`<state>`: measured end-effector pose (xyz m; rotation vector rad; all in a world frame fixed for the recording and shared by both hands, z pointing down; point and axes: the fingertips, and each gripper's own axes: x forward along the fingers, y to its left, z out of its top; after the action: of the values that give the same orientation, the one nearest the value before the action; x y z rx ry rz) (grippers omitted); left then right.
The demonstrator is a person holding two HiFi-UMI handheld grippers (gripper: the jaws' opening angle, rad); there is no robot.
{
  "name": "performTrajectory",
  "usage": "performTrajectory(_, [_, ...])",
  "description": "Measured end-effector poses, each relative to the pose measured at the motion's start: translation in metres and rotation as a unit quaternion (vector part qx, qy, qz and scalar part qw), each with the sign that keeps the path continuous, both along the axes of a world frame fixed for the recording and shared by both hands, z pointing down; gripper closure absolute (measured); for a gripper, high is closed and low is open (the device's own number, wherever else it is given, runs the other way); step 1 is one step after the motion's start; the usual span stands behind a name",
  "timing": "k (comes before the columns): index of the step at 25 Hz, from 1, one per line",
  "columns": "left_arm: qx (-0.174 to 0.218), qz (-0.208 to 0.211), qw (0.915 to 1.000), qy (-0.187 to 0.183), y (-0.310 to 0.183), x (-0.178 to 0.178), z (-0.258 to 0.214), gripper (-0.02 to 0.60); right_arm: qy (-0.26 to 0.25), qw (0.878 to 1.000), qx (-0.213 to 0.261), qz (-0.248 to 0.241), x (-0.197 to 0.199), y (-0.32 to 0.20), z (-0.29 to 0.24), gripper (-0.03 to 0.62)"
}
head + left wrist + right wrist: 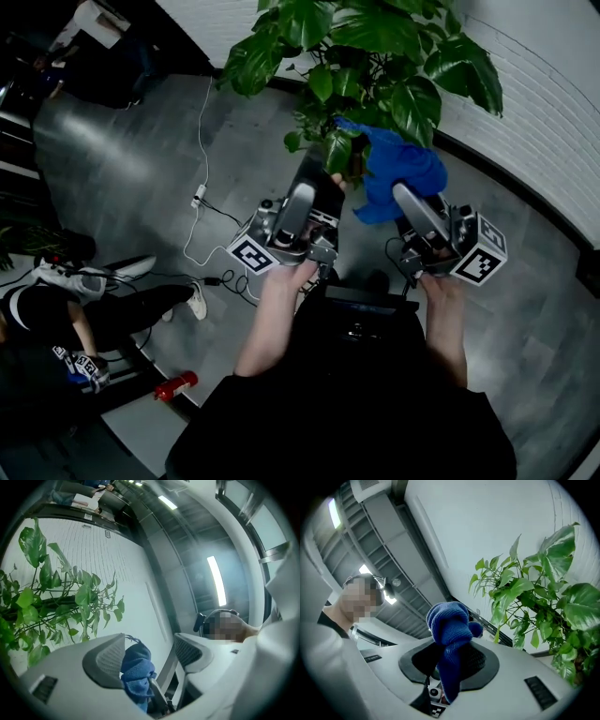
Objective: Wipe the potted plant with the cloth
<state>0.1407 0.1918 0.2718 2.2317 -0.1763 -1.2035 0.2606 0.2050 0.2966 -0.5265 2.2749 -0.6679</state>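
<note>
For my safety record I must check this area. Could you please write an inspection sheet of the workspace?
Surface: grey glossy floor; no table seen.
Job's things: potted plant, leafy, its pot hidden; blue cloth, bunched beside the leaves.
Clutter: red object on the floor, lower left.
Grippers: right gripper shut on the cloth; left gripper open, with the cloth showing in its gap but not clamped.
Cables: white cable and black cables trail across the floor.
Surroundings: white brick wall; a person sits on the floor at left.
</note>
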Motion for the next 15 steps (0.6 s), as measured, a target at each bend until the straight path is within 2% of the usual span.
performTrajectory(9, [0.011, 0.004, 0.9999, 0.008, -0.012, -0.024, -0.004, 0.224, 0.019, 1.0, -0.001, 0.01, -0.026, -0.011, -0.003, 0.479])
performTrajectory(15, [0.004, 0.003, 0.9999, 0.014, -0.024, -0.043, 0.002, 0.227, 0.033, 0.999, -0.007, 0.006, -0.049, -0.024, 0.001, 0.479])
